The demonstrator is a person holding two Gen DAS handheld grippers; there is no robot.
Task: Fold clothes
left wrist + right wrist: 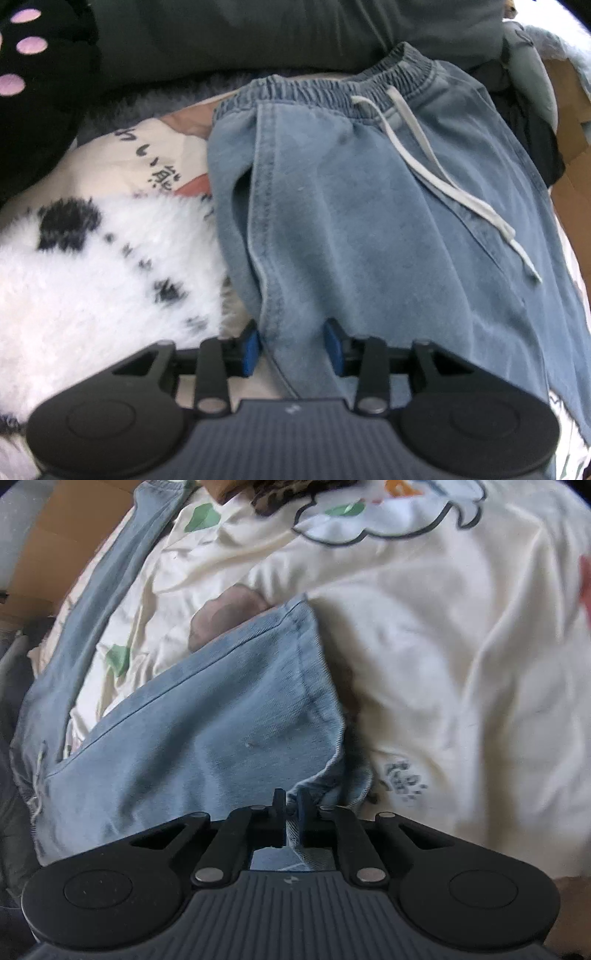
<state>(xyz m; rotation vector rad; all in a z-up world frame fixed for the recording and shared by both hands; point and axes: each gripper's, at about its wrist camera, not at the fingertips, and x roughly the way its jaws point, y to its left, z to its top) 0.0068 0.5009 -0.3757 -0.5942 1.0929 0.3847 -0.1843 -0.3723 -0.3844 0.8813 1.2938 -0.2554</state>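
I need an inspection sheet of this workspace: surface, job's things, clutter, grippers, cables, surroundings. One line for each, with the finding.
Surface: cream printed bedcover, wrinkled.
Job's things: blue denim trousers, elastic waistband far from the camera, white drawstring loose on top; hem end lies on the bedcover.
Clutter: white fluffy throw with black spots; black plush with pink pads; dark grey garment.
Grippers: left gripper holds a denim fold between its pads; right gripper shut on the trouser edge.
Cables: nothing seen.
Surroundings: brown cardboard beside the bed.
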